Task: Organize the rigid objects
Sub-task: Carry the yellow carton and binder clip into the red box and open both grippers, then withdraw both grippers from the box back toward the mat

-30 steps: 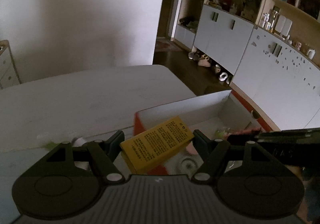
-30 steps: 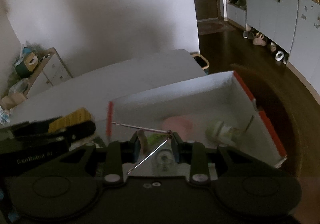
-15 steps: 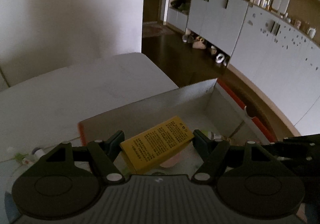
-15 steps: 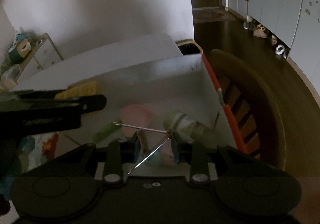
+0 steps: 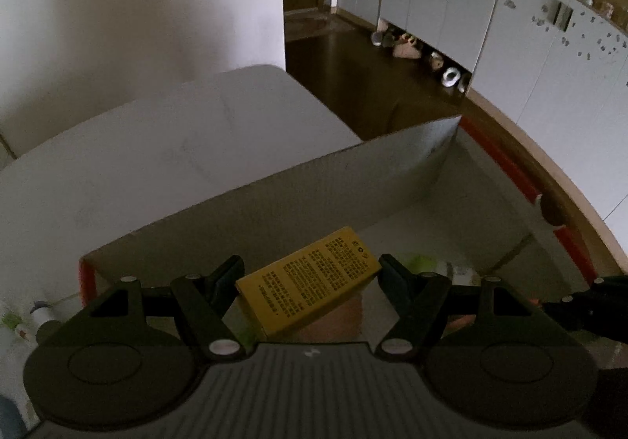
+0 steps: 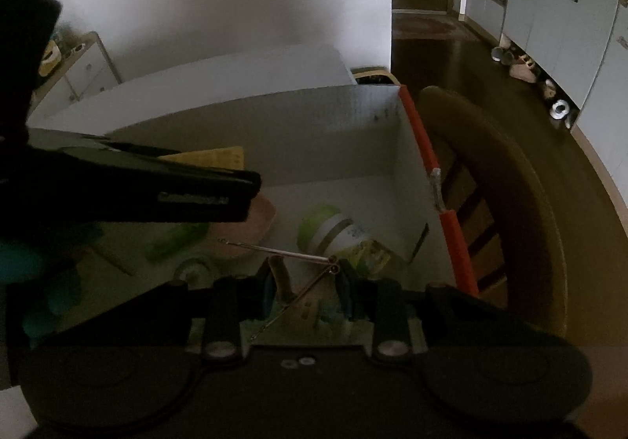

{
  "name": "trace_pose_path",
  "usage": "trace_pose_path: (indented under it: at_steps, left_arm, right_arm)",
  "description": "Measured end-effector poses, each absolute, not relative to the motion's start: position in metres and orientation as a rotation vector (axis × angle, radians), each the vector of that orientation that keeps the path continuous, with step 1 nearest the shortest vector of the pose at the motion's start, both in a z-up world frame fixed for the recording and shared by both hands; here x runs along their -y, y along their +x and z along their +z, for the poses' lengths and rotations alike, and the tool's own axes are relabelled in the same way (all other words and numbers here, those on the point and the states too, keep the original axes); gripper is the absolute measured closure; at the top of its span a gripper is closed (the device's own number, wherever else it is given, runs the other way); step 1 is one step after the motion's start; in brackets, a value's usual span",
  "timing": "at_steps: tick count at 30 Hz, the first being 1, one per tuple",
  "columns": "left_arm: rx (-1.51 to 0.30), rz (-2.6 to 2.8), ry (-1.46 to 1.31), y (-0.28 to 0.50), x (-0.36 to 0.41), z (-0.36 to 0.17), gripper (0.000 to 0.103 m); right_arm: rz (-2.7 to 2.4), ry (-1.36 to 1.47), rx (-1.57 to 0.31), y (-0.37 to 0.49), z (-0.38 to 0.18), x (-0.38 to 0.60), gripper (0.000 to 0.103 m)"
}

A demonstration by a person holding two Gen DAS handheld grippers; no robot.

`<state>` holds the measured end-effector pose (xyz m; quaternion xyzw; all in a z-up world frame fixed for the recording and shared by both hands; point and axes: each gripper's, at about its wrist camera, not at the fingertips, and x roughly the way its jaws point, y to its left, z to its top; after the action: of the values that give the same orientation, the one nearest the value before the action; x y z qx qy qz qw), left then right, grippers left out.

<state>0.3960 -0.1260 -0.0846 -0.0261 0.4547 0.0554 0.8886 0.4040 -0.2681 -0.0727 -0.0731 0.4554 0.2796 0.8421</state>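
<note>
My left gripper (image 5: 310, 269) is shut on a yellow printed carton (image 5: 314, 282), held tilted above the inside of a white cardboard box with a red rim (image 5: 314, 195). In the right wrist view one of its fingers (image 6: 196, 191) reaches in from the left with the yellow carton (image 6: 212, 156) behind it. My right gripper (image 6: 306, 280) is shut on a thin bent metal wire tool (image 6: 274, 251), also over the box (image 6: 314, 132). A green-and-white jar (image 6: 329, 231), a pink item (image 6: 255, 219) and a green item (image 6: 176, 238) lie on the box floor.
The box stands at the end of a white table (image 5: 157, 164). A dark wooden chair (image 6: 510, 183) stands just beyond the box's red right edge. Small bottles (image 5: 35, 311) lie on the table left of the box. Cabinets and dark floor lie further off.
Both grippers have moved forward and down over the box, which now fills more of each view. The yellow carton and the wire tool stay gripped as before.
</note>
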Motion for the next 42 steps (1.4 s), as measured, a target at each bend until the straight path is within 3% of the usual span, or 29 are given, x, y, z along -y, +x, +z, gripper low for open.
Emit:
trace_pose_path:
  at_steps: [29,42]
  left_arm:
    - [-1.029,0.096,-0.114,0.412,0.118,-0.105,0.028]
    - [-0.937,0.059,-0.111,0.385,0.119,-0.076,0.028]
  right_arm:
    - [0.586,-0.222,-1.031,0.422,-0.090,0.261,0.067]
    - [0.588,-0.207,-1.007,0.414,-0.080,0.266,0.052]
